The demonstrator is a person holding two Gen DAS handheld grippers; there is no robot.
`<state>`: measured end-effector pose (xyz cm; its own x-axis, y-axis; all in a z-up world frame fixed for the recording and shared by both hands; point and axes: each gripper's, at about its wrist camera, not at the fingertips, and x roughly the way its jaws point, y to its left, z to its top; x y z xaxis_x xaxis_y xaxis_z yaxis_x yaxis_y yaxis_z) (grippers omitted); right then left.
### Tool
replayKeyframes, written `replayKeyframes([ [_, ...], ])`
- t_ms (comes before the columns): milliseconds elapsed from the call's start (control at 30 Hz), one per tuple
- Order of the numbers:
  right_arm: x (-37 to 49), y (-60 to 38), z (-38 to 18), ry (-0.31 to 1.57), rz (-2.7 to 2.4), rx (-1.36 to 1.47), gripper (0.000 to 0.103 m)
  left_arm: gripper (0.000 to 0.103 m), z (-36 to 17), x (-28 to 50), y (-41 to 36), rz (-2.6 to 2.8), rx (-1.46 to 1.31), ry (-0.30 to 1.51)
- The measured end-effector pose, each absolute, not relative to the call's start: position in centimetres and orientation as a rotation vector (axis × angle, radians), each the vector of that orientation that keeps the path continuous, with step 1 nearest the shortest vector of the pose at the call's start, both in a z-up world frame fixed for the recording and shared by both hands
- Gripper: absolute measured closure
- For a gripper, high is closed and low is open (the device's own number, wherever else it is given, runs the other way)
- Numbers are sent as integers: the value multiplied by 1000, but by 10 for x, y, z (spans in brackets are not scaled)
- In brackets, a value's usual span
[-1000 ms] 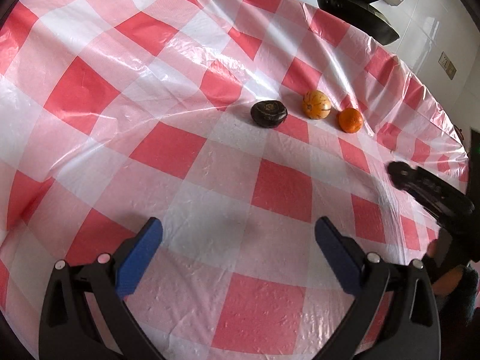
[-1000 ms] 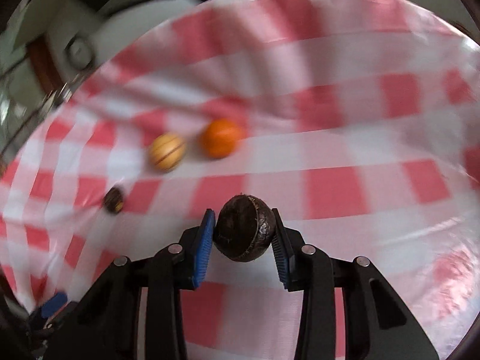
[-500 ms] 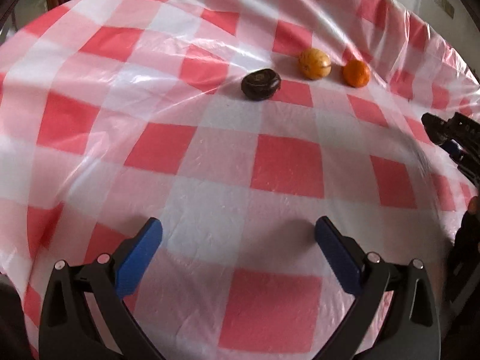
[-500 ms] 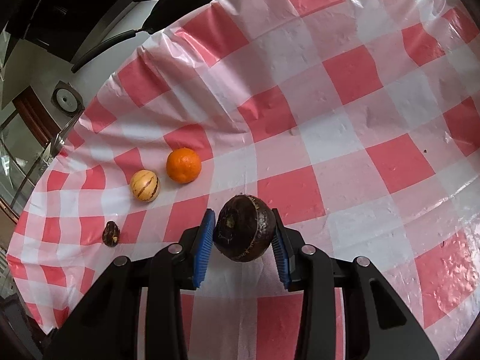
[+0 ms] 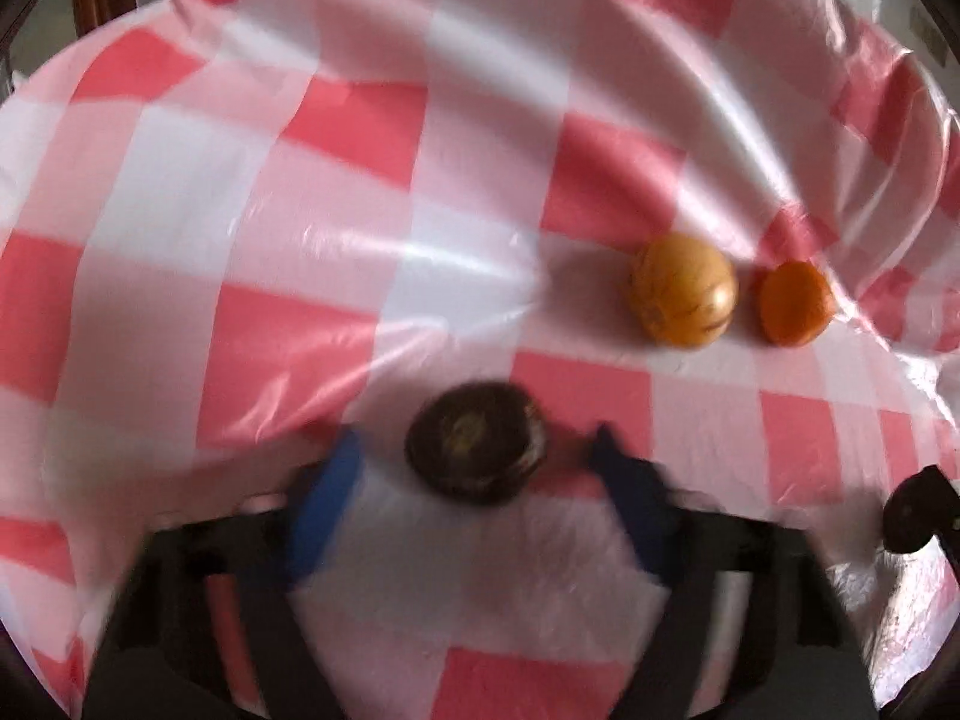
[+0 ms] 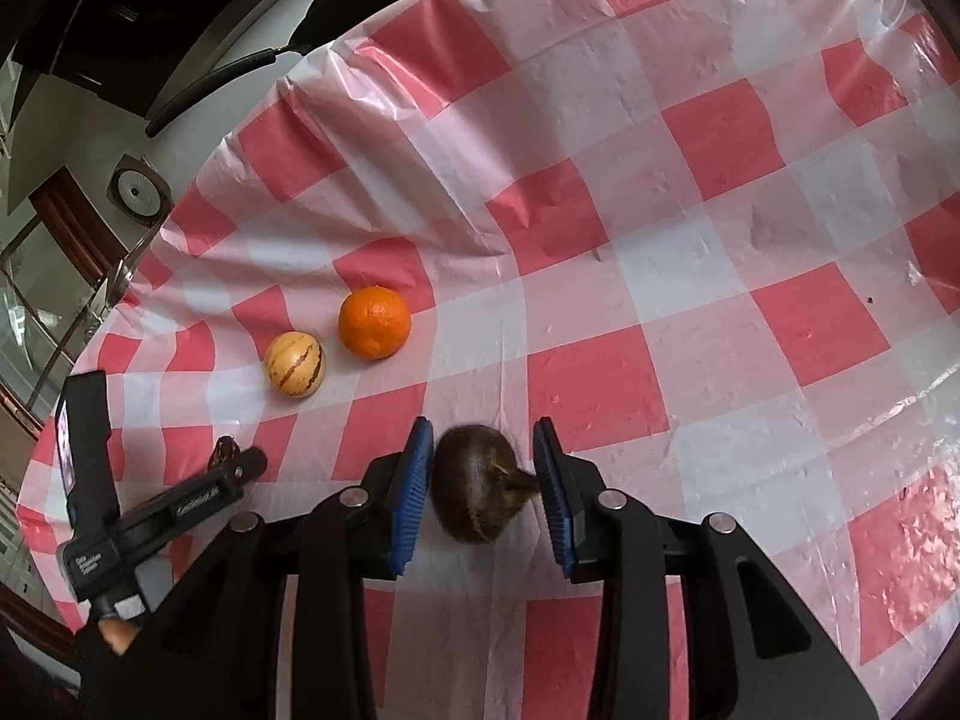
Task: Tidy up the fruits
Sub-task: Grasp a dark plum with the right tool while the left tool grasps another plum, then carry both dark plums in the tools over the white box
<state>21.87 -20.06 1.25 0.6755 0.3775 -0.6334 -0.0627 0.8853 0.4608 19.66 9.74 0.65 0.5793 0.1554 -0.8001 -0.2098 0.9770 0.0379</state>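
Two dark brown round fruits are in play. One (image 5: 477,450) lies on the checked cloth between the blue pads of my left gripper (image 5: 474,441); its jaws are closing, with a gap still on each side of the fruit. The view is blurred. In the right wrist view this fruit (image 6: 223,451) peeps out behind a left finger (image 6: 243,468). The other dark fruit (image 6: 474,489) sits between the pads of my right gripper (image 6: 483,438), low over the cloth; the jaws are closing on it. A striped yellow fruit (image 5: 681,294) (image 6: 294,363) and an orange (image 5: 795,303) (image 6: 375,321) lie side by side.
A red-and-white checked plastic cloth (image 6: 690,276) covers the round table. A black pan (image 6: 336,6) sits beyond its far edge. Part of the right tool (image 5: 915,510) shows at the right rim of the left wrist view. The cloth's edge (image 5: 900,138) drops away behind the orange.
My left gripper has moved forward up to the dark fruit and its jaws have narrowed around it. The fruit in my right gripper has turned and sunk a little between the pads.
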Motion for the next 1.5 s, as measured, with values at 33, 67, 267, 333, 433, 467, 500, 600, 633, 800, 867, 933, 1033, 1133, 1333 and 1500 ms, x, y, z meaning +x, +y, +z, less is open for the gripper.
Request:
replayKeyframes([
  [33, 219, -200, 12, 797, 258, 425, 70, 60, 8, 195, 96, 213, -66, 926],
  [67, 219, -200, 12, 797, 258, 426, 72, 60, 9, 190, 95, 200, -93, 918],
  [267, 219, -201, 12, 795, 263, 436, 80, 60, 17, 131, 81, 180, -112, 814],
  [333, 219, -201, 12, 797, 262, 435, 80, 60, 17, 107, 82, 172, -149, 795],
  [433, 220, -200, 10, 813, 259, 430, 80, 60, 10, 83, 86, 147, -250, 796],
  [467, 219, -201, 10, 816, 256, 429, 79, 60, 7, 79, 90, 147, -283, 796],
  [500, 218, -201, 10, 815, 259, 430, 79, 60, 4, 79, 91, 147, -304, 792],
  [600, 219, -200, 9, 822, 263, 424, 74, 60, 0, 83, 91, 142, -327, 780],
  [633, 219, -199, 8, 833, 268, 418, 73, 60, 3, 82, 96, 137, -331, 780],
  [800, 219, -192, 8, 854, 287, 386, 59, 60, 5, 80, 103, 113, -352, 791],
  [867, 220, -190, 8, 860, 283, 376, 58, 60, 4, 81, 102, 102, -348, 793],
  [933, 221, -188, 7, 865, 277, 365, 58, 60, 3, 83, 101, 90, -347, 798],
  [1033, 221, -181, 9, 872, 271, 320, 51, 60, 2, 84, 100, 78, -348, 801],
  [1133, 216, -173, 11, 880, 287, 251, 47, 60, 2, 84, 100, 68, -353, 798],
  [1333, 209, -169, 10, 891, 275, 156, 53, 60, 1, 85, 100, 52, -354, 799],
  [1500, 204, -165, 8, 898, 266, 89, 54, 60, 0, 86, 100, 50, -355, 800],
])
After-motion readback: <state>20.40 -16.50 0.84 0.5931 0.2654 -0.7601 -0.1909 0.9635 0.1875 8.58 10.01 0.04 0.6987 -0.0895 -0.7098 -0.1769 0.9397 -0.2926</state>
